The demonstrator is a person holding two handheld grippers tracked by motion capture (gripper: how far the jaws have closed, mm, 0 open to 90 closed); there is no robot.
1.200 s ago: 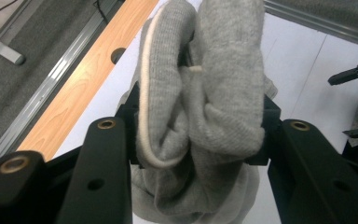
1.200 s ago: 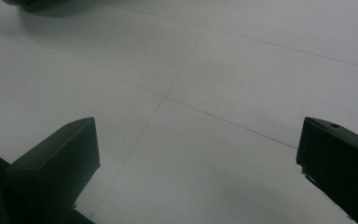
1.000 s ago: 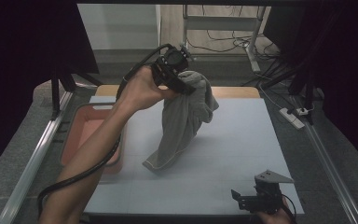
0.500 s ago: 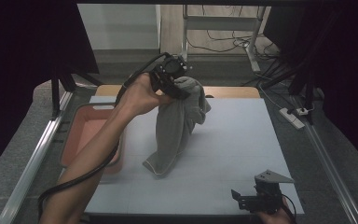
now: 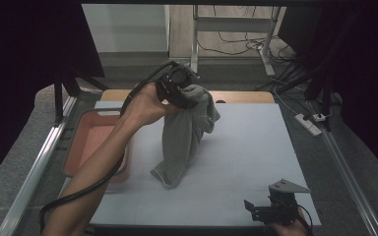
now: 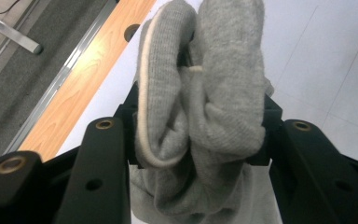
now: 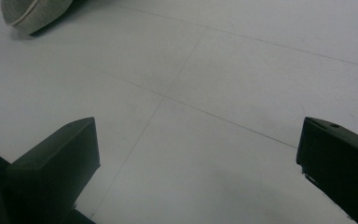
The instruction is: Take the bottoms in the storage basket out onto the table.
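Your left gripper (image 6: 200,140) clamps the bunched grey cloth (image 5: 187,132), hem resting on the table (image 5: 256,147); your right gripper (image 7: 196,177), near right, gapes wide.

Grey cloth (image 6: 205,116) cut off at bottom edge, its bunched folds hiding the left tongs' (image 6: 200,135) pads.

White table (image 5: 246,162) bears grey cloth's (image 5: 182,142) hem
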